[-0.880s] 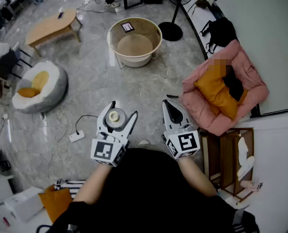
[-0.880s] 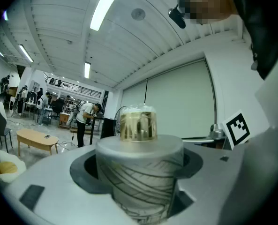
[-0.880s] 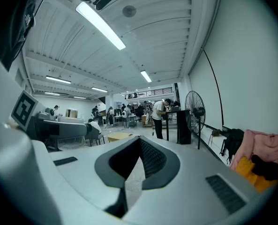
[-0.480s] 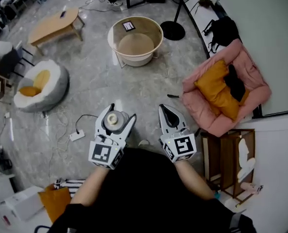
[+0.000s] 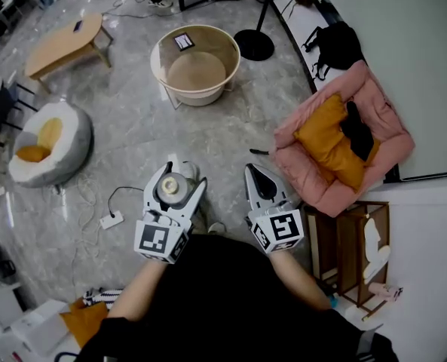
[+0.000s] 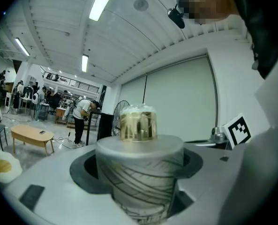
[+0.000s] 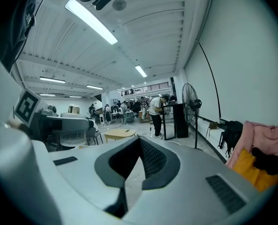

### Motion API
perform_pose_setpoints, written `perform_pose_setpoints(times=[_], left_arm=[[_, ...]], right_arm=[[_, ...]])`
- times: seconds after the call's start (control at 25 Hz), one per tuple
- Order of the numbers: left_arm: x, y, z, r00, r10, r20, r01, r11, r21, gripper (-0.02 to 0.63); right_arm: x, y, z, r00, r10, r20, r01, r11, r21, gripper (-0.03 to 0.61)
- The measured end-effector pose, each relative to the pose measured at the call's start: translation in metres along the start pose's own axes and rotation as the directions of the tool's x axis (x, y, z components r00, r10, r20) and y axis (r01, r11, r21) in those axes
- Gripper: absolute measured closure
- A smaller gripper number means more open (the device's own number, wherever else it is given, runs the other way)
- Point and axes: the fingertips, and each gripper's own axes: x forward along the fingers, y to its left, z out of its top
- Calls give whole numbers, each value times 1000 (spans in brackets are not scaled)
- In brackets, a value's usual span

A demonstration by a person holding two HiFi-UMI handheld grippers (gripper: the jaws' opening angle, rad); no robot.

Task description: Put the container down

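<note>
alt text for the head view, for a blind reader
Seen from above, a person's left tool grips a small round container over a grey floor; the right tool is shut and empty. A beige tub stands ahead, a pink cushion at right.

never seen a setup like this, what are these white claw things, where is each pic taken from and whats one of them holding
There is no robot here: a person holds a hand-held gripper in each hand. The head view comes from a camera on the person's head, looking down at the grey floor. The other two views come from cameras riding on each one, looking along its jaws. The left hand-held gripper is shut on a grey container with a gold-coloured top, held above the floor. The right hand-held gripper has its jaws together on nothing. On the floor ahead are a round tub, a pink cushion bed, a low wooden table and a white beanbag.
</note>
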Motion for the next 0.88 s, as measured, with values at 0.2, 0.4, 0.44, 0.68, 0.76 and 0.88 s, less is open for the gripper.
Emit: perform_pose_setpoints(times=[0.2, 0.4, 0.44, 0.68, 0.76, 0.88], left_arm=[[43, 51, 8, 1000, -6, 6, 6, 1000, -24, 264], [98, 105, 22, 1000, -20, -20, 20, 999, -26, 264], [110, 117, 26, 999, -21, -26, 20, 999, -26, 264], [179, 181, 55, 997, -65, -42, 64, 998, -26, 264], [202, 199, 68, 995, -92, -31, 92, 996, -18, 264], [230, 225, 86, 993, -119, -11, 119, 993, -10, 264]], right_arm=[[62, -21, 9, 1000, -4, -27, 3, 999, -37, 557], [131, -47, 22, 998, 11, -69, -12, 1000, -17, 557], [145, -53, 27, 997, 7, -76, -8, 1000, -15, 557], [233, -87, 64, 996, -45, -74, 44, 999, -24, 557], [263, -98, 80, 996, -61, -61, 60, 998, -27, 557], [304, -113, 104, 995, -95, -43, 93, 995, -36, 557]])
